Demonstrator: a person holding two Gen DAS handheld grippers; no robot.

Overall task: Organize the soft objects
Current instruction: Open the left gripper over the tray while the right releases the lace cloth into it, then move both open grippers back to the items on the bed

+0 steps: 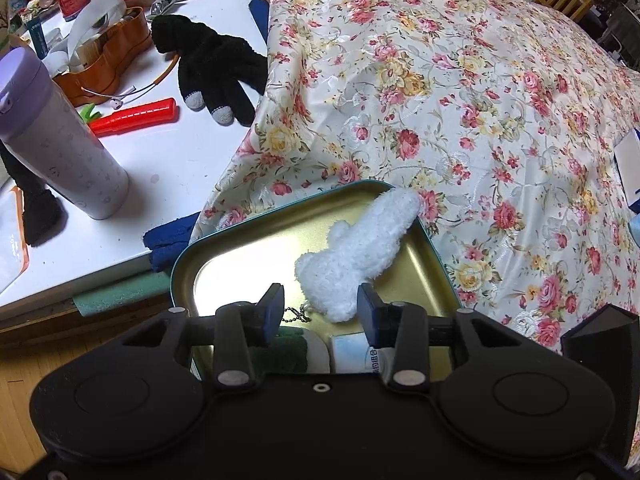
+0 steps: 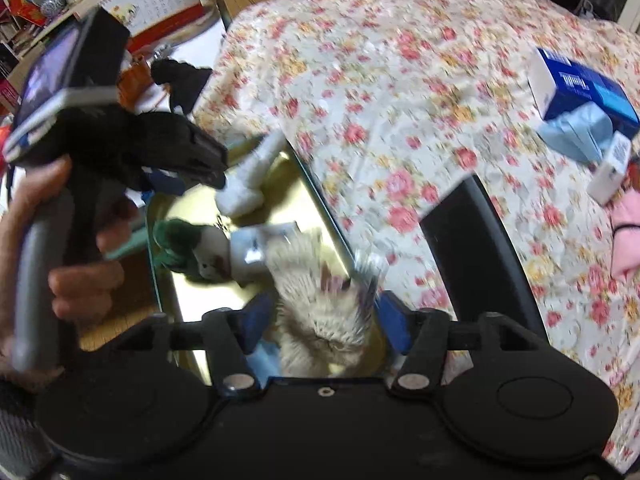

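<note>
Tin [image 1: 224, 236]: on floral cloth [image 1: 460, 100].
Left tongs [image 1: 320, 304]: spread, white plush [image 1: 360, 248] between pads, inside tin.
Right tongs [image 2: 320, 320]: spread around furry toy [image 2: 320, 280], inside tin.

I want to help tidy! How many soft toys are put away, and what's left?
In the tin: white plush, green-haired doll. Right gripper has open jaws around a fuzzy cream toy over the tin. Black glove remains on the table.

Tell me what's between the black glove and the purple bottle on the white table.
In the left wrist view, a red carrot-shaped toy lies between the black glove and the purple bottle.
</note>
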